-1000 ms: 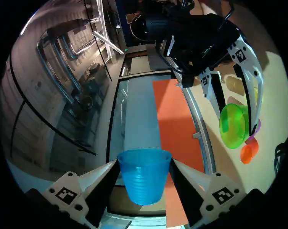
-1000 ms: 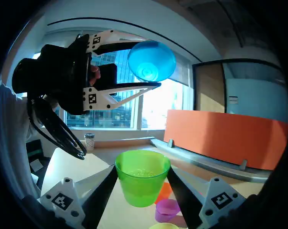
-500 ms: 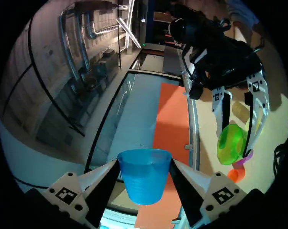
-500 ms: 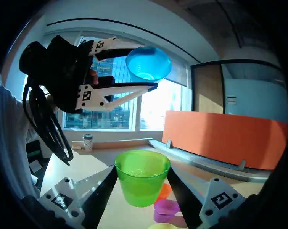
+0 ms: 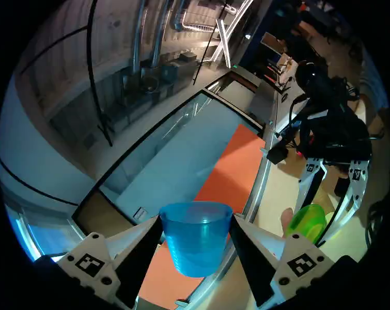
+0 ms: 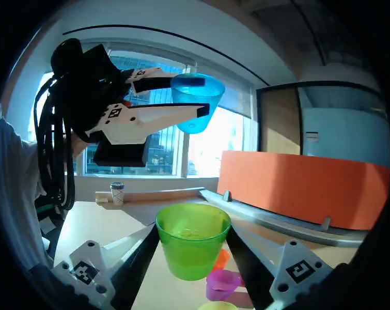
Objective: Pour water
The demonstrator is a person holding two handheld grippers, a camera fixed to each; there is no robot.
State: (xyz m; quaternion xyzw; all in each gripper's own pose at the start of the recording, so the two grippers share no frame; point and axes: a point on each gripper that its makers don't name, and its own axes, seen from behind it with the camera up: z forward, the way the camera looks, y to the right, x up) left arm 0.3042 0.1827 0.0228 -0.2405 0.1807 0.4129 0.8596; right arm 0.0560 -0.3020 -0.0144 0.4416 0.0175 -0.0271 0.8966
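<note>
Whereas earlier tipped, the blue plastic cup (image 6: 195,92) clamped by the left gripper (image 6: 199,96) stands nearly upright upper-centre (open air below); right gripper (image 6: 192,233) clamps the green plastic cup (image 6: 192,250).

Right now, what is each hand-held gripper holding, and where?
Left hand-held gripper grips the blue cup by its sides; right hand-held gripper, the green cup likewise.

- Bright in the right gripper view, backlit by the far window (image 6: 210,155), blown out to white at its middle.
- Enough backlight to set the blue cup (image 6: 196,101) and green cup (image 6: 193,243) glowing.
- Dimmer and bluish in the left gripper view, with a far ceiling strip light (image 5: 224,36) and warm sun on the table (image 5: 275,194) at right.
- Sharp at centre, bent hard toward the edges.
</note>
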